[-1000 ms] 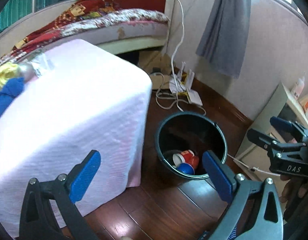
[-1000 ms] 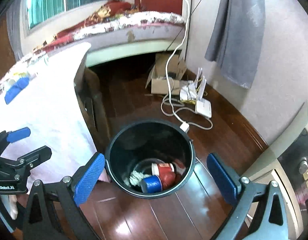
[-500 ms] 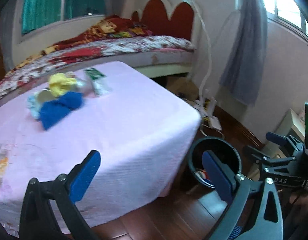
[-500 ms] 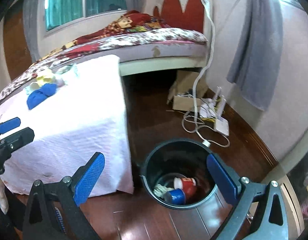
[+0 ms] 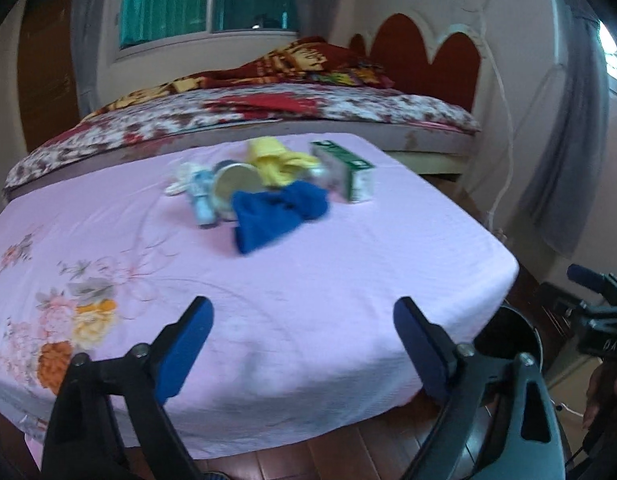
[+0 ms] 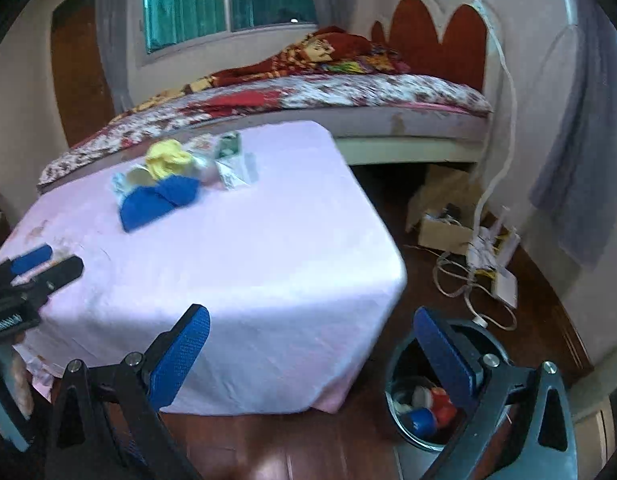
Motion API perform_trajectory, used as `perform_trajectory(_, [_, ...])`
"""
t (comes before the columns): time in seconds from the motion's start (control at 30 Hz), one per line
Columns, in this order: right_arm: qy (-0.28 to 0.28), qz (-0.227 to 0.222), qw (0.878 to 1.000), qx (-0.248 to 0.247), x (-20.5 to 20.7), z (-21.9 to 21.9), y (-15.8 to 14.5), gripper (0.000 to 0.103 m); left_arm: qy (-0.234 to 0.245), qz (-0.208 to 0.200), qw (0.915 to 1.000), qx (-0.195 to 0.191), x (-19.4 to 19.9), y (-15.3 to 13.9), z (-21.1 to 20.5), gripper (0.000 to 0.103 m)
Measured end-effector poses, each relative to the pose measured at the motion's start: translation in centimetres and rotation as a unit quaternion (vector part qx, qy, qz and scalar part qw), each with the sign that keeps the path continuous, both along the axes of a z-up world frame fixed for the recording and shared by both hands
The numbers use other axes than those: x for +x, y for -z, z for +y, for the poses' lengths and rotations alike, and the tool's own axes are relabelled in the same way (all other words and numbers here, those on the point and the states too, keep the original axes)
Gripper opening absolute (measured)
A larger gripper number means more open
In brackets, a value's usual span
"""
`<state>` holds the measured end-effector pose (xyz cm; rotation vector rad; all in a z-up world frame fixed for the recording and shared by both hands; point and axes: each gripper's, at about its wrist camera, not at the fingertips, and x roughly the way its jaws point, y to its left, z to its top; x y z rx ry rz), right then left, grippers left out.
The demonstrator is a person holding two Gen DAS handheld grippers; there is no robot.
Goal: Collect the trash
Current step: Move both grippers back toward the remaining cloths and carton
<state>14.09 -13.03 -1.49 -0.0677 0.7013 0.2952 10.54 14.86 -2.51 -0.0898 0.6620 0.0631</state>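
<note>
A bed [image 5: 292, 116] with a floral cover fills the far side of the room, and nearer stands a table under a pink cloth [image 5: 308, 280], with a dark bin [image 6: 404, 364] on the wood floor at its near right corner. The trash still to collect lies bunched at the table's far middle: a blue rag [image 5: 276, 212], a yellow rag [image 5: 276, 160] behind it, a green-and-white carton [image 5: 348, 172] to the right, a round tin [image 5: 236, 184] and a pale tube [image 5: 200, 200] to the left. A red cup [image 6: 440, 404] and a blue item already sit in the bin. The left gripper [image 5: 304, 344] holds nothing; its jaws have just been closing a little yet remain well apart. The right gripper [image 6: 312, 356] is likewise spread wide and empty. The step in hand looks like reaching for the pile; it would go best to pick one piece at the edge, such as the blue rag, and straddle it fully before squeezing, so neighbours are not dragged along. Compared with a second ago, both cameras have swung up from the bin to face the table.
</note>
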Motion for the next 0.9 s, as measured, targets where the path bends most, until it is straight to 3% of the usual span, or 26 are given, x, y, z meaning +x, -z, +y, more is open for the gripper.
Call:
perform_trajectory(0.17, [-0.032, -0.004, 0.999, -0.004, 1.9, 3.7, -0.6, 0.103, -0.031, 0.003, 0.9995, -0.001, 1.1, 0.4, 3.3, 0.087])
perform_trajectory(0.53, [-0.087, 0.001, 0.996, 0.001, 6.3, 11.3, -0.6, 0.092, -0.066, 0.014, 0.9977, -0.008, 3.1, 1.2, 8.2, 0.087])
perform_trajectory(0.9, [-0.086, 0.008, 0.996, -0.006, 11.8, 14.4, -0.1, 0.088, -0.052, 0.020, 0.9981, -0.026, 6.8, 1.9, 8.1, 0.087])
